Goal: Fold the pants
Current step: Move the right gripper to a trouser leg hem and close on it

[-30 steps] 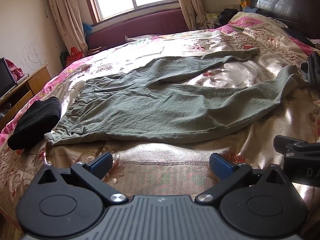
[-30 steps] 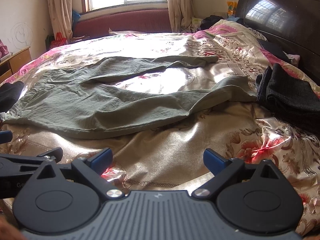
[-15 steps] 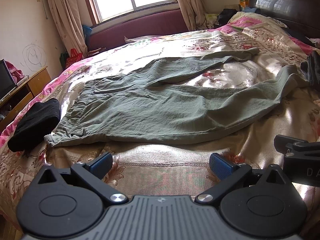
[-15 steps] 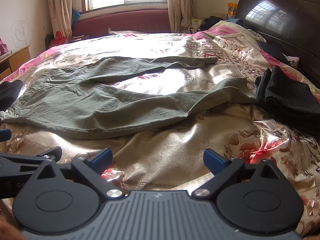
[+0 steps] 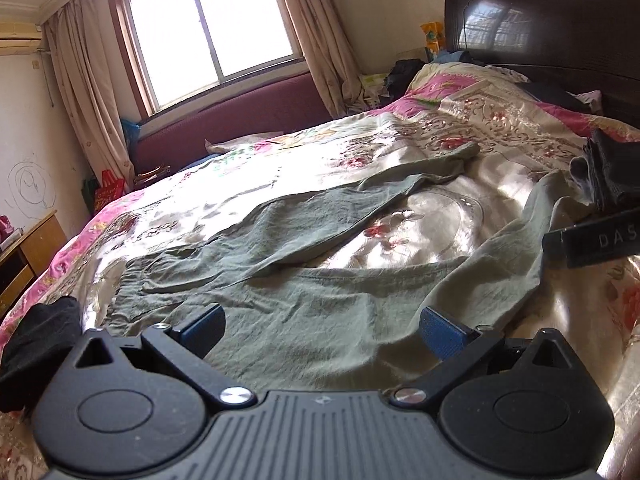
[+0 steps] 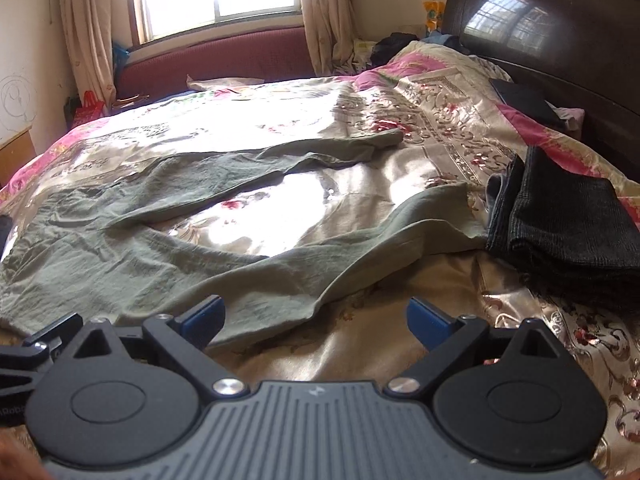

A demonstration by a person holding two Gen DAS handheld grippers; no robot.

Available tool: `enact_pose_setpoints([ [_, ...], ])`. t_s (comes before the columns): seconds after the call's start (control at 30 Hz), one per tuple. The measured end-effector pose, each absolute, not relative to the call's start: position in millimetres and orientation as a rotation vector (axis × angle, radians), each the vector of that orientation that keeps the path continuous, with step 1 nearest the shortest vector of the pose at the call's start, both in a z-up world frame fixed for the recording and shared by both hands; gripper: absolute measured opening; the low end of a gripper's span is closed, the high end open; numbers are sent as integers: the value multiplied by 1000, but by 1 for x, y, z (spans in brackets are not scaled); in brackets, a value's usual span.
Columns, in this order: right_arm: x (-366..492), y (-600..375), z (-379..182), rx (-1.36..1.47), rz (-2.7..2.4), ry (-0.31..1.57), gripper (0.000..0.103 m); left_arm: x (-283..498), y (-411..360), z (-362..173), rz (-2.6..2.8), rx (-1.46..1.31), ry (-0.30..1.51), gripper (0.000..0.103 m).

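- Olive-green pants [image 5: 304,280] lie spread flat on the bed, on a shiny floral bedspread [image 5: 420,220], with the waist toward the left and the two legs fanned apart toward the dark headboard [image 5: 560,24].
- Between the legs a bright patch of the bedspread shows; the farther leg reaches toward the pink pillow end, the nearer leg ends just beside a folded dark garment [image 6: 560,224].
- The left gripper [image 5: 322,326] hovers low over the near side of the pants, its blue-tipped fingers [image 5: 204,324] spread wide with only cloth showing between them.
- The right gripper [image 6: 316,316] sits over the near hem edge of the closer leg, its fingers [image 6: 428,320] also held wide apart and pinching nothing.
- Whether either gripper actually touches the fabric is hard to tell from these low views.
- A black bundle of cloth [image 5: 36,344] lies at the left edge of the bed, near the waistband.
- Behind the bed stand a bright window [image 5: 208,28] and beige curtains [image 5: 84,92].
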State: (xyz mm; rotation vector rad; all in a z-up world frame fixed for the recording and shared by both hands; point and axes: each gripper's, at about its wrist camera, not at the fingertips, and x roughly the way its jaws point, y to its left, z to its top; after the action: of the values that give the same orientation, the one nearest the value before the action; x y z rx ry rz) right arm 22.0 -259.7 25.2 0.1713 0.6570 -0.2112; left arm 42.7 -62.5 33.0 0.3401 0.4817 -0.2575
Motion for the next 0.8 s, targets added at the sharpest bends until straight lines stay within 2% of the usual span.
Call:
enact_pose_setpoints([
  [0.3, 115, -386, -13, 556, -404, 764, 97, 116, -124, 5, -503, 338, 525, 103],
  [0.37, 127, -397, -21, 588, -446, 794, 79, 120, -136, 2, -544, 357, 533, 103],
  [0.43, 134, -405, -26, 617, -477, 834, 32, 122, -146, 1, -589, 372, 546, 103],
  [0.47, 135, -409, -28, 646, -484, 851, 26, 123, -151, 1, -619, 371, 559, 103],
  [0.53, 133, -416, -29, 681, -487, 863, 6, 123, -159, 0, -663, 374, 589, 103],
  [0.8, 104, -426, -1, 538, -500, 935, 7, 120, -188, -5, -759, 396, 676, 103],
])
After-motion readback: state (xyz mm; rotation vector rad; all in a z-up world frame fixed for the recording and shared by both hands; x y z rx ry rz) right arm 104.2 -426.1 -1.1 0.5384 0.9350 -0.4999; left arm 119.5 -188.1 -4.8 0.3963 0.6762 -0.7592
